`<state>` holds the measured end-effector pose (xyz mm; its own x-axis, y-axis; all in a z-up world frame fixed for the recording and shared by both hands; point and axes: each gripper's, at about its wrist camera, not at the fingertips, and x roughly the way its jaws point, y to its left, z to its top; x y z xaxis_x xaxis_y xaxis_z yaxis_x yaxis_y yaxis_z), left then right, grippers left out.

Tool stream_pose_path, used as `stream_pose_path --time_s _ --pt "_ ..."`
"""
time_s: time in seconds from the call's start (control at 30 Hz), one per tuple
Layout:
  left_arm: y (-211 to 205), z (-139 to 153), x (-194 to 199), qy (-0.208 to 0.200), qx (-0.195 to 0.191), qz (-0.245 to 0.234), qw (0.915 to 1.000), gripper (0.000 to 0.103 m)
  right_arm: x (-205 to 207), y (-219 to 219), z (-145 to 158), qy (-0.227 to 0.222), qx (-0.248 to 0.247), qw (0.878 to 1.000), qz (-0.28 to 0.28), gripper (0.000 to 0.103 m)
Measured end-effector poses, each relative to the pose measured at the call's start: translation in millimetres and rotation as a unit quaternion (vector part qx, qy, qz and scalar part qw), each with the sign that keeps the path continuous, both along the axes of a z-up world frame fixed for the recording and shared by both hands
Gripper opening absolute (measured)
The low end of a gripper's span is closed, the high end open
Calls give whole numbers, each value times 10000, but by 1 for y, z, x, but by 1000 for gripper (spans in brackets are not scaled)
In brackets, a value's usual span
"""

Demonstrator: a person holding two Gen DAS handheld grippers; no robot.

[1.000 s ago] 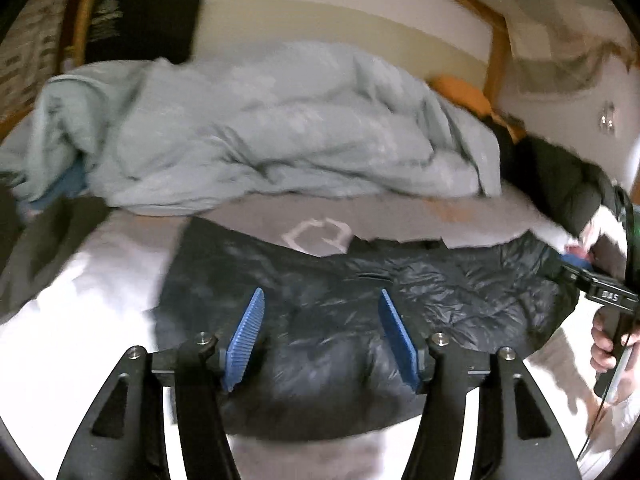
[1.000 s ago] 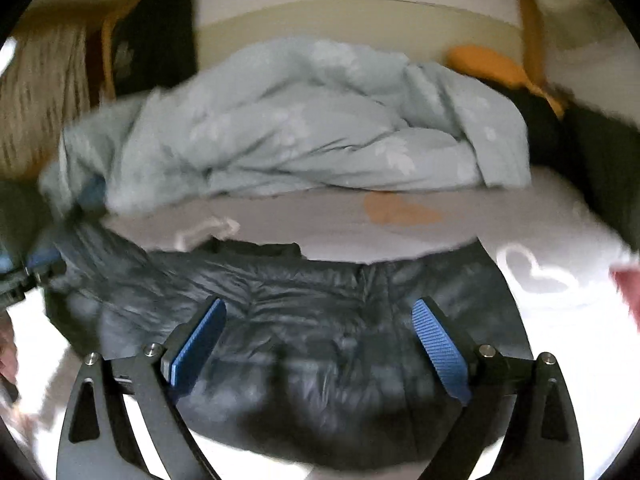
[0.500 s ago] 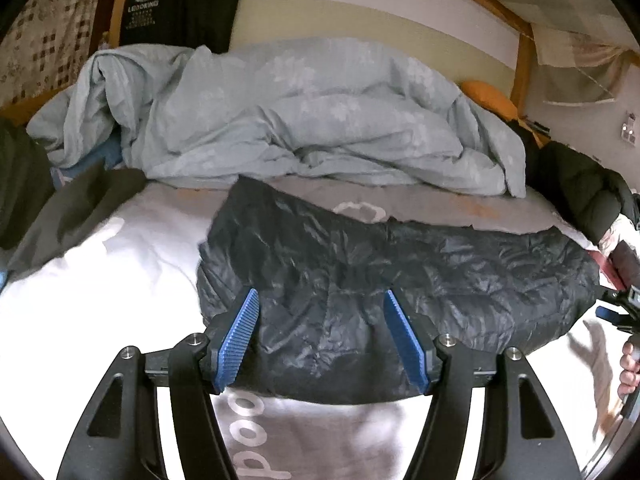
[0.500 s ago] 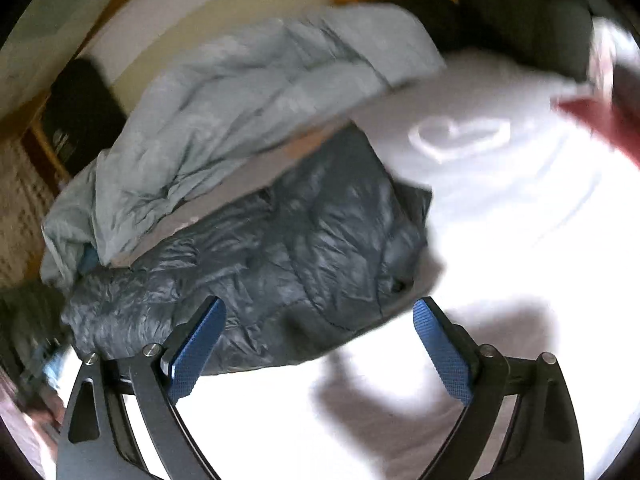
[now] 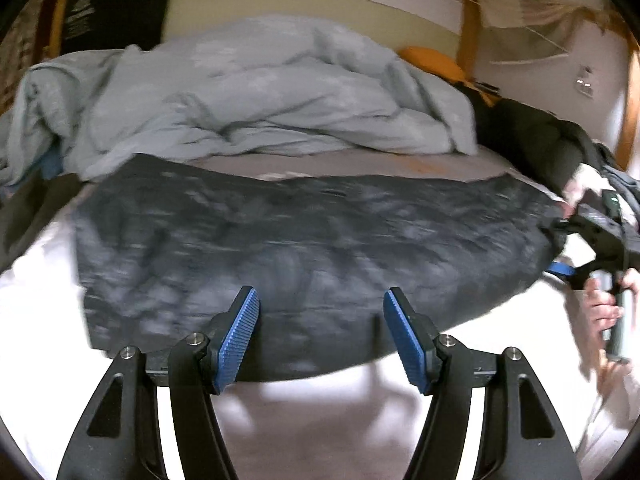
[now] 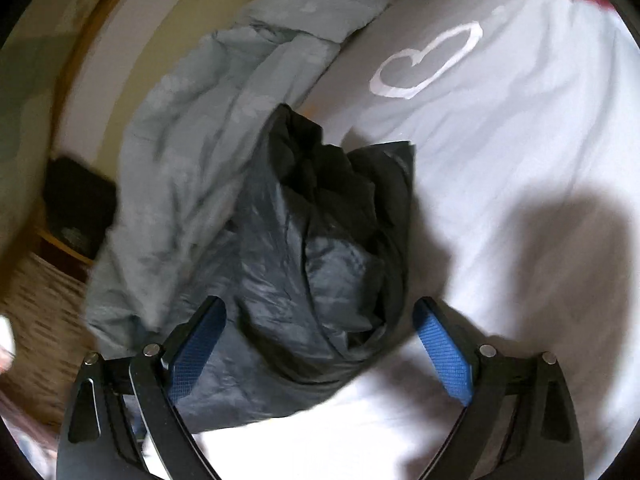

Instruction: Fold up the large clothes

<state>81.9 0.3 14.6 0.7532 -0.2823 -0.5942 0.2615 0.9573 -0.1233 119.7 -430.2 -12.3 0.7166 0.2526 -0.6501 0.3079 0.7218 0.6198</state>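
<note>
Jacket [image 5: 312, 240] lay spread on the bed [image 6: 500, 160]. Left tool [image 5: 320, 332] and right tool [image 6: 320, 344] both gaped, holding nothing. Advised seizing near hem and end squarely before folding.

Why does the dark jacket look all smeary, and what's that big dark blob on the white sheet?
Left wrist view: the dark jacket is smeared sideways by motion blur, and the fisheye lens bends the bed. Right wrist view: sharper in the middle, blurred at the left edge; the blob is a shadow on the brightly lit white sheet.
</note>
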Motion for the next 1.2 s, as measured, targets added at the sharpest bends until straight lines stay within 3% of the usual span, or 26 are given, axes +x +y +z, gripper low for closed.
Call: stream_pose_path --time_s 0.13,0.2,0.23,0.27,0.3,0.33,0.37,0.4,0.6,0.7,0.77,0.87,1.07,1.2 --pt "-32 4 2 -38 -367 -281 9989 58 -32 22 39 -467 -1401 9882 -402 95" --pt "-52 4 9 -6 -534 -475 9974 44 -42 40 61 -819 -2065 9744 -349 95" --pt "-60 4 11 -36 -555 -537 9970 33 -44 50 70 -992 -2253 9690 -218 94" --pt "-67 3 14 -48 -555 -557 9969 19 -43 59 78 -1122 -2339 9658 -11 82" --pt "-75 -1 18 20 -560 -565 9968 12 -42 69 84 -1175 -2329 9649 291 59" --pt "-81 -6 23 139 -600 -551 9966 3 -42 78 87 -1157 -2235 9656 658 45" --pt "-83 -12 27 229 -694 -480 9962 2 -37 87 88 -1115 -2098 9660 1019 27" --pt "-84 -20 31 279 -783 -356 9959 2 -31 97 89 -1052 -1953 9653 1378 21" --pt "-77 -44 43 534 -1055 -146 9929 4 4 164 75 -345 -1135 9502 2880 19" --pt "-74 -45 43 556 -1092 -135 9924 4 26 198 66 -109 -1259 9388 3206 19" --pt "-76 -46 42 562 -1066 -126 9926 4 44 220 53 168 -1557 9309 3301 19" --pt "-75 -47 41 579 -1094 -116 9922 4 72 229 32 591 -1559 9313 3239 19" --pt "-71 -53 45 755 -1131 -15 9907 4 111 232 11 704 -1521 9336 3166 19" --pt "-71 -53 45 786 -1079 31 9910 4 148 234 6 782 -1380 9429 2929 19"
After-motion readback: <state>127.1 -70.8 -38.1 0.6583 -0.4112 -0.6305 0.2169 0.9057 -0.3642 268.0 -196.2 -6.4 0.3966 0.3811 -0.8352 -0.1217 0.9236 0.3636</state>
